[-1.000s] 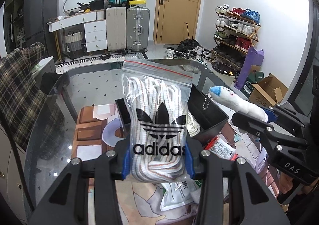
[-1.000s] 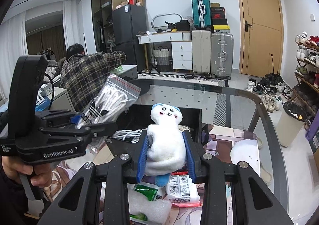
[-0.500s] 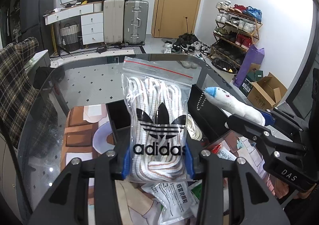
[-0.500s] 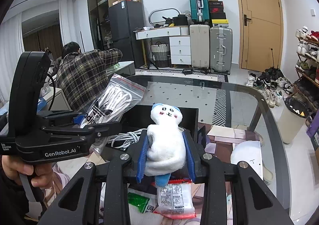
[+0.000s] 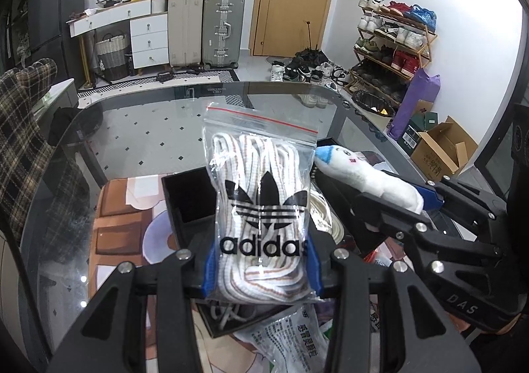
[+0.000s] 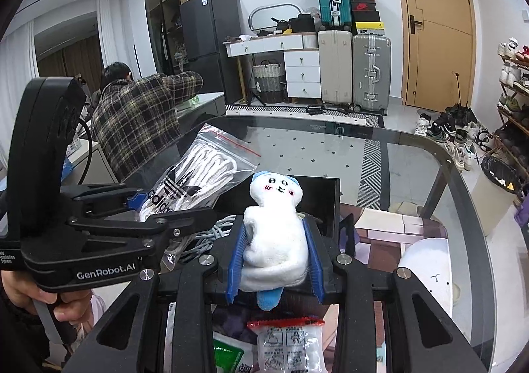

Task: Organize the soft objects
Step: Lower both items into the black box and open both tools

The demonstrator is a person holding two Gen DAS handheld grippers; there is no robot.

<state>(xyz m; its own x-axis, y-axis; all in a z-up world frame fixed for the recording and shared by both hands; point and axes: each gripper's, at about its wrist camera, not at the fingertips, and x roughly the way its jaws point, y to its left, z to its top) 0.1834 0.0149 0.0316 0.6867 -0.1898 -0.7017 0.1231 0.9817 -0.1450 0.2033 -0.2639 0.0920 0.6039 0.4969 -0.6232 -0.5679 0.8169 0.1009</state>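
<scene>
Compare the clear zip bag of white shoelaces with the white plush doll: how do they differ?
The clear zip bag of white shoelaces is flat, glossy plastic with black Adidas print; the white plush doll is rounded, fuzzy, with a face and blue cap. The left gripper holds the bag, the right gripper the doll. Both are clamped upright.

Clear zip bag of white laces point(image 5: 261, 207): red seal strip at top, black adidas trefoil print, brown-striped white shoelaces coiled inside. Upright, lifted above black box point(image 5: 188, 197), lower part pinched between blue pads of left hand-held gripper point(image 5: 261, 269).

White plush doll point(image 6: 276, 234): blue cap, small drawn face with pink cheeks, blue foot at bottom. Upright, face toward camera, body squeezed between pads of right hand-held gripper point(image 6: 274, 260). Held just beside bag, over same box.
</scene>
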